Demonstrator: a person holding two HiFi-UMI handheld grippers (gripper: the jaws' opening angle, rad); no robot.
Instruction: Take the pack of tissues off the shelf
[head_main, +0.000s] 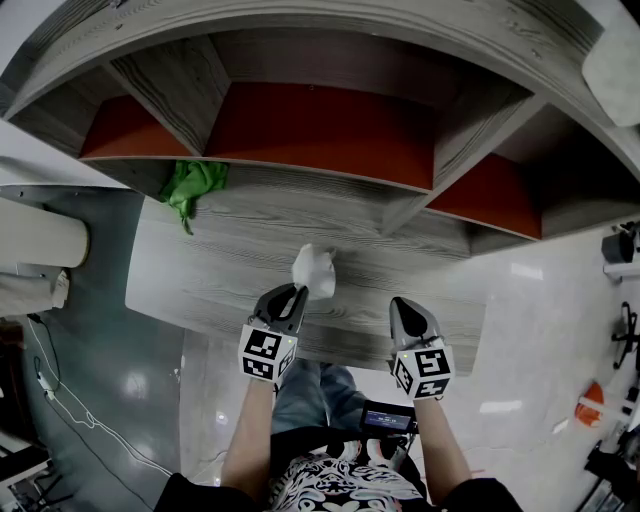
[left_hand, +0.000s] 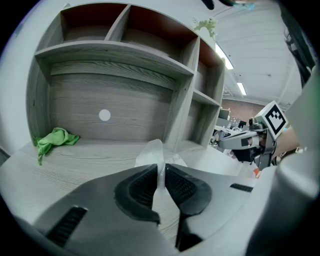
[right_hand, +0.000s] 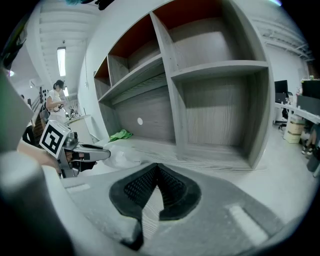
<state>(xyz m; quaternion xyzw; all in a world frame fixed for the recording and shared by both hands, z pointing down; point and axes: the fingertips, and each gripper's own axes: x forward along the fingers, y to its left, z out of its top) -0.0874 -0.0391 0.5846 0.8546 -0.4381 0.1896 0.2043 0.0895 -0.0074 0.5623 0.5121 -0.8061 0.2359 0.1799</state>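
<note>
Pack pinched by its edge, out in front of the shelf cubbies: carry-off step.
Your left gripper (left_hand: 161, 176) is clenched on the thin top flap of the pack of tissues (left_hand: 150, 155), and the white pack (head_main: 313, 270) sits past that gripper's tips (head_main: 291, 298) over the wooden board (head_main: 200, 270) ahead of the shelf (head_main: 320, 130). I can't tell whether it rests on the board or is just lifted. Your right gripper (right_hand: 157, 169) has its jaws pressed together on nothing and hangs beside the left one, apart from the pack. The green cloth (left_hand: 56, 138) lies well apart, at the back left. Next, I'd judge: draw the pack towards you and clear of the board, keeping a firm pinch since the flap is a thin hold.
</note>
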